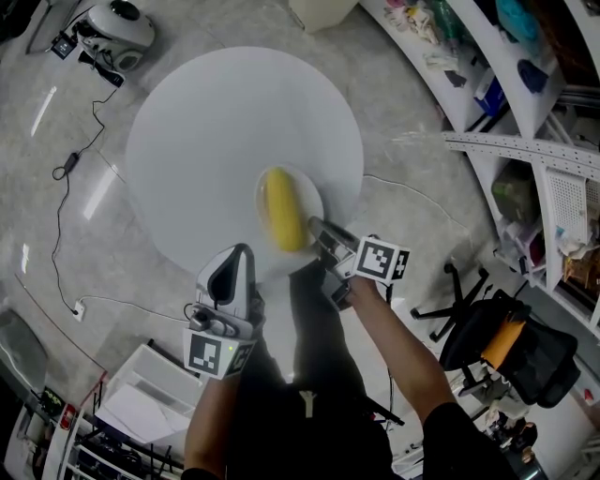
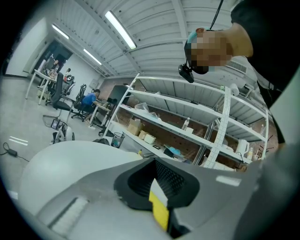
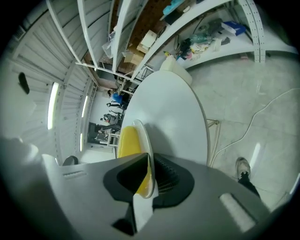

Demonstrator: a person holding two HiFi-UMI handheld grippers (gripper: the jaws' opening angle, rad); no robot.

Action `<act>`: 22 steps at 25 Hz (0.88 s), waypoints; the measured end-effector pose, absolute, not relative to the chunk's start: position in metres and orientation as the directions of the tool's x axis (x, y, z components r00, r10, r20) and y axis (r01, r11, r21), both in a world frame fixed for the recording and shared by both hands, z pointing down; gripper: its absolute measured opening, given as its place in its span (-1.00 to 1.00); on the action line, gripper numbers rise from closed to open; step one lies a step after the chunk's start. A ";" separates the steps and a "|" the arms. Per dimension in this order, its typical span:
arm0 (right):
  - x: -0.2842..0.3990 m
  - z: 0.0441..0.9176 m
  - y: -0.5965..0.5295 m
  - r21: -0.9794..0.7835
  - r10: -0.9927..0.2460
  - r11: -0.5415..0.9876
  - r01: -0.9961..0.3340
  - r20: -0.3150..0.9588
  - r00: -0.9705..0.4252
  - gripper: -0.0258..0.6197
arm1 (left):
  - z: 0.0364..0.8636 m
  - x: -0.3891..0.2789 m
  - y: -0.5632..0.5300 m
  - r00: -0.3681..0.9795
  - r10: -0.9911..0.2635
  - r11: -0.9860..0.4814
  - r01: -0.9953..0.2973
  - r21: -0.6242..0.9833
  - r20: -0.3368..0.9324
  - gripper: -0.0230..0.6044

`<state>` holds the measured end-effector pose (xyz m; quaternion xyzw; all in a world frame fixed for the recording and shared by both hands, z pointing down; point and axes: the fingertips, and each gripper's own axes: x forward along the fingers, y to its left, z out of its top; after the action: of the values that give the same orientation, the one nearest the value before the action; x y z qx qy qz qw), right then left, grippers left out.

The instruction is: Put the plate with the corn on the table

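Observation:
A round white table (image 1: pixel 216 131) fills the middle of the head view. Over its near right edge is a white plate (image 1: pixel 312 199) with a yellow corn cob (image 1: pixel 283 208) lying on it, slightly blurred. My right gripper (image 1: pixel 322 232) is shut on the plate's near rim. In the right gripper view the plate (image 3: pixel 142 136) runs edge-on between the jaws of the right gripper (image 3: pixel 145 180), the corn (image 3: pixel 126 140) to its left; whether the plate rests on the table (image 3: pixel 168 103) I cannot tell. My left gripper (image 1: pixel 232 267) stays close to my body, shut and empty, and in its own view the left gripper (image 2: pixel 159 208) points up at the ceiling.
Metal shelves (image 1: pixel 525 112) with clutter line the right side. A black office chair (image 1: pixel 506 347) stands at the lower right. Cables (image 1: pixel 70 164) trail over the floor at the left, near a white device (image 1: pixel 117 28). A white crate (image 1: pixel 141 394) sits at the lower left.

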<state>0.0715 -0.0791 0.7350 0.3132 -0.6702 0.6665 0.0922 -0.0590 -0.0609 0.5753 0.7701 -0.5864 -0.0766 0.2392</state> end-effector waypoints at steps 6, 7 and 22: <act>0.072 0.737 -0.075 -0.755 -0.257 0.040 -0.655 0.625 -0.737 -0.78 | 0.577 -0.061 -0.059 0.292 -0.941 -0.185 -0.867 0.463 0.170 -0.92; 0.073 0.737 -0.075 -0.740 -0.251 0.064 -0.670 0.638 -0.728 -0.77 | 0.577 -0.061 -0.059 0.293 -0.941 -0.187 -0.866 0.463 0.169 -0.92; 0.070 0.734 -0.067 -0.615 -0.165 0.306 -0.727 0.718 -0.677 -0.55 | 0.578 -0.061 -0.057 0.301 -0.942 -0.201 -0.861 0.466 0.149 -0.92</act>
<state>0.0695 -0.0672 0.7340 0.2935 -0.7600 0.5106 0.2749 -0.0608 -0.0572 0.5779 0.7703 -0.5853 -0.0844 0.2385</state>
